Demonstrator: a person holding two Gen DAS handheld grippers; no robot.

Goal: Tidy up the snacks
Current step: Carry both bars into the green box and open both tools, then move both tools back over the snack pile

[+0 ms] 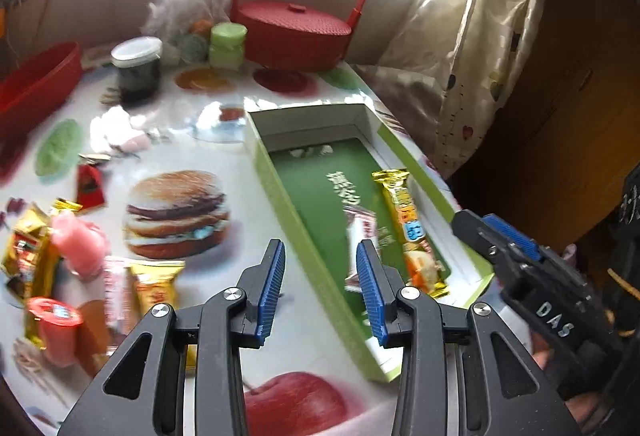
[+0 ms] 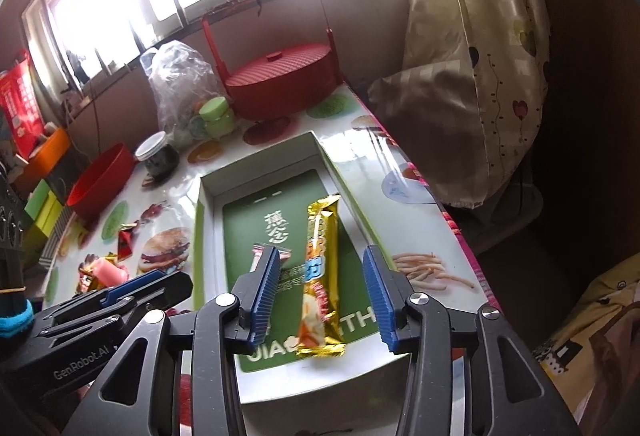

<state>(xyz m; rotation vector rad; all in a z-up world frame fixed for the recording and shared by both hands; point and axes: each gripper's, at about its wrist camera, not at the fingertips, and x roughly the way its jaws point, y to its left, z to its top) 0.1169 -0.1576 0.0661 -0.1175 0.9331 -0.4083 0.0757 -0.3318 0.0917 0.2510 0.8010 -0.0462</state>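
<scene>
"DAS" stands in raised letters on the right gripper (image 1: 500, 242). "GenRobot.AI" is printed on the left gripper (image 2: 132, 286). The green box (image 2: 256, 192) bottom shows "JIA" and "TH", partly hidden, plus Chinese characters.

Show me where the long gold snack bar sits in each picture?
Left wrist: gold bar lies right of centre, along the green box's right side.
Right wrist: gold bar lies at centre, between the open tongs.
Shared landmark: red lidded basket behind the box.
</scene>
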